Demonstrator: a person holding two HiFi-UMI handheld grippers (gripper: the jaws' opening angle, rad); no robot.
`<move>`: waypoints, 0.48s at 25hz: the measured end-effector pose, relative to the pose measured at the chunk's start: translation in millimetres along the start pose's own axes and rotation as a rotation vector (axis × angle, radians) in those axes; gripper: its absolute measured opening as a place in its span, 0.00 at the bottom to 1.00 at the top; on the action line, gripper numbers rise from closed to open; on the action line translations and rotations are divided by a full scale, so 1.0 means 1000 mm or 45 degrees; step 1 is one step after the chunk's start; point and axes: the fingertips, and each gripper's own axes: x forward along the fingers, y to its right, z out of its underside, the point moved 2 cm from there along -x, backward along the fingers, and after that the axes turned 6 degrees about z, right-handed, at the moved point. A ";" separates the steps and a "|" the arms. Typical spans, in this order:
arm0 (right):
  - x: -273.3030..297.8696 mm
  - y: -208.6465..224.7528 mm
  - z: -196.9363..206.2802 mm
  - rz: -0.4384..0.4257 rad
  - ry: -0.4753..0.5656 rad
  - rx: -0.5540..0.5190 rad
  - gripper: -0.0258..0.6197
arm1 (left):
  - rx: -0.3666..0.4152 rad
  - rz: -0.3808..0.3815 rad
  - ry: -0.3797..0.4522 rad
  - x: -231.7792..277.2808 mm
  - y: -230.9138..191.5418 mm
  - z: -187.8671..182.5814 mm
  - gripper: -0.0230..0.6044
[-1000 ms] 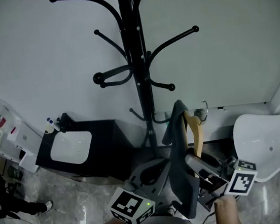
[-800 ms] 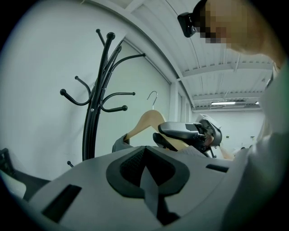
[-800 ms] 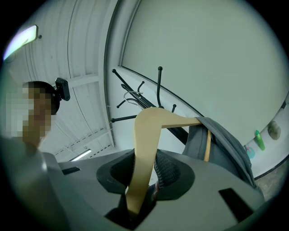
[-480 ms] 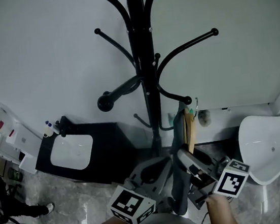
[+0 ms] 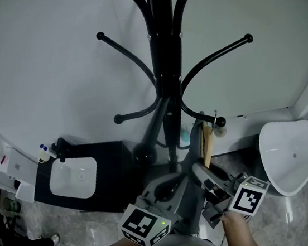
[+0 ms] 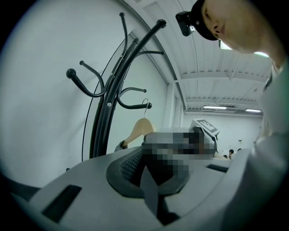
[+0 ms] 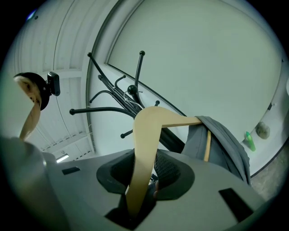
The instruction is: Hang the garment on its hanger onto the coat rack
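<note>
The pale wooden hanger [image 7: 146, 149], draped with the grey cloth garment [image 7: 221, 144], was at the black metal rack [image 5: 167, 61], its wire hook [image 5: 215, 116] just beside a low ball-tipped arm [image 5: 196, 113]. The right gripper [image 7: 144, 176] clamped the hanger's shoulder, and the left gripper [image 6: 151, 173] pinched the garment. Around were a white wall [image 5: 50, 60] and a marbled floor [image 5: 301, 218], with a black cabinet [image 5: 112, 167] bearing a white basin [image 5: 74, 178] to the left.

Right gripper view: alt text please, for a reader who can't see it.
The right gripper has its jaws shut on one arm of a pale wooden hanger, whose other arm carries a grey garment at the right. Behind them a black coat rack stands against a pale wall.
</note>
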 end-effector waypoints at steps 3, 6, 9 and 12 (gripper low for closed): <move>0.009 0.008 0.005 0.035 0.006 0.007 0.23 | -0.006 0.018 -0.002 0.001 -0.008 0.001 0.04; 0.015 0.014 0.010 0.056 0.004 0.020 0.23 | -0.011 0.026 -0.003 0.001 -0.012 0.003 0.04; 0.022 0.018 0.016 0.065 -0.002 0.031 0.23 | -0.016 0.029 -0.004 -0.001 -0.016 0.005 0.04; 0.031 0.020 0.020 0.065 -0.022 0.035 0.23 | -0.021 0.026 -0.004 -0.004 -0.020 0.006 0.04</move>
